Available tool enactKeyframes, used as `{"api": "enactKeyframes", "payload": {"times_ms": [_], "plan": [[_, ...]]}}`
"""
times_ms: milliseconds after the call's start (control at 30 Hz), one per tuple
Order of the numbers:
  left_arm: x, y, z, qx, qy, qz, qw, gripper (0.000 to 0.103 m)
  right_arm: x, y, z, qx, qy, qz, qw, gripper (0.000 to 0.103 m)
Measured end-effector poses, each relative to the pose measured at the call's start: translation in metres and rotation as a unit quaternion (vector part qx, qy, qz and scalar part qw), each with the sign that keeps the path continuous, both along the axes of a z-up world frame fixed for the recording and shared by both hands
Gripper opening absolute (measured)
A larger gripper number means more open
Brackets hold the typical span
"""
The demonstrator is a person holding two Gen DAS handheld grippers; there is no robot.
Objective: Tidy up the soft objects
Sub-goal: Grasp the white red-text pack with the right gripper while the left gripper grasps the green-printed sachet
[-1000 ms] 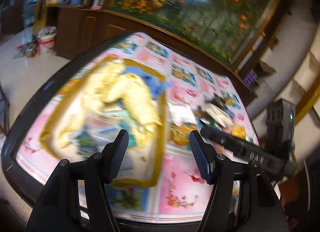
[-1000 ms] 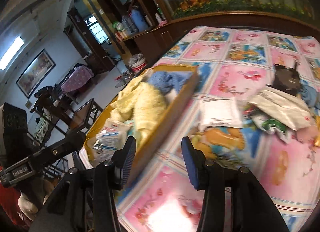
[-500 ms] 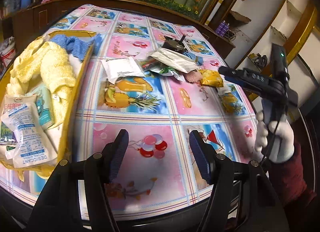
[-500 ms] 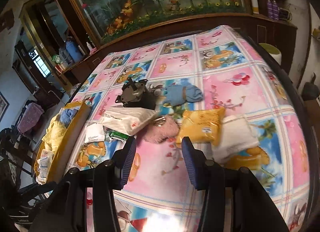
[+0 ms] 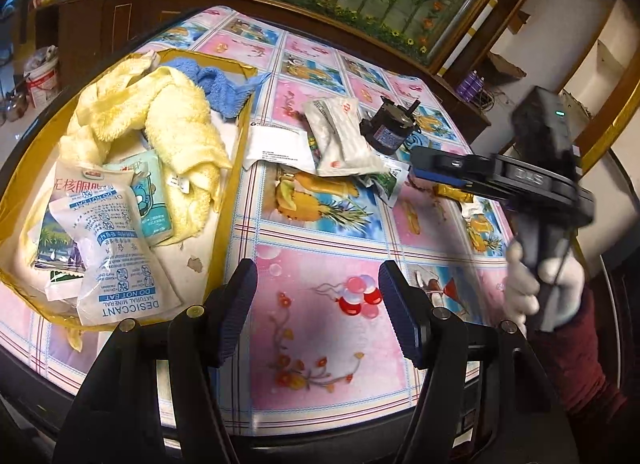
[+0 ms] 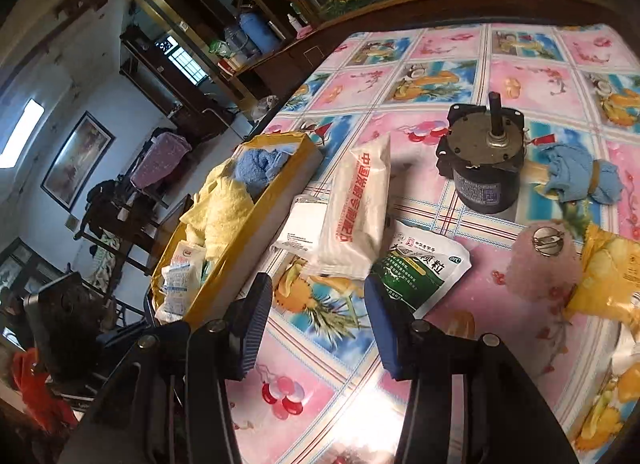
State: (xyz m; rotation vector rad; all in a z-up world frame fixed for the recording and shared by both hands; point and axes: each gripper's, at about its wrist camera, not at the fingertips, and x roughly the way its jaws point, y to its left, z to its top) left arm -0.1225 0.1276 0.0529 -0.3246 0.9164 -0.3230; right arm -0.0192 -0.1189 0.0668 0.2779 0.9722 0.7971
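A yellow-edged box on the left holds a yellow towel, a blue cloth and desiccant packets. Loose on the table lie a white soft pack, a flat white packet, a green-and-white sachet, a pink fuzzy piece, a yellow pouch and a blue cloth bundle. My left gripper is open and empty over the near table. My right gripper is open and empty, just short of the white pack and sachet.
A black motor stands upright behind the soft items. The right gripper's body and a gloved hand fill the right of the left wrist view. The table edge runs close below. Dark cabinets and an aquarium stand behind.
The left view swung from the box to the table middle and back toward the box. The right gripper moved from facing the box to close over the white pack and sachet. Both jaws stayed open.
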Motion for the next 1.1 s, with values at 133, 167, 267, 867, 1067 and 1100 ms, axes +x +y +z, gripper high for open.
{"api": "enactKeyframes", "payload": {"times_ms": [133,167,267,867,1067,1100], "plan": [[0.002,-0.001,-0.004,-0.011,0.008,-0.005,0.9999,0.064,-0.001,0.008,0.016,-0.059,-0.041,-0.034,0.997,0.053],[0.001,-0.002,-0.004,-0.011,0.007,-0.007,0.9999,0.064,0.005,0.016,0.018,-0.073,-0.046,-0.043,0.995,0.053],[-0.002,-0.002,0.000,-0.006,-0.001,-0.012,0.9999,0.064,0.030,0.039,0.011,-0.083,-0.026,-0.058,0.995,0.055],[0.025,-0.020,0.012,0.030,-0.010,-0.053,0.9981,0.064,-0.017,-0.010,-0.005,-0.044,0.005,-0.092,0.995,0.033],[0.077,-0.083,0.019,0.076,-0.047,-0.138,0.9863,0.064,-0.026,-0.091,-0.023,-0.022,0.005,-0.192,0.981,0.034],[0.088,-0.094,0.017,0.078,-0.050,-0.157,0.9833,0.063,-0.023,-0.098,-0.029,-0.014,0.007,-0.203,0.979,0.034]]}}
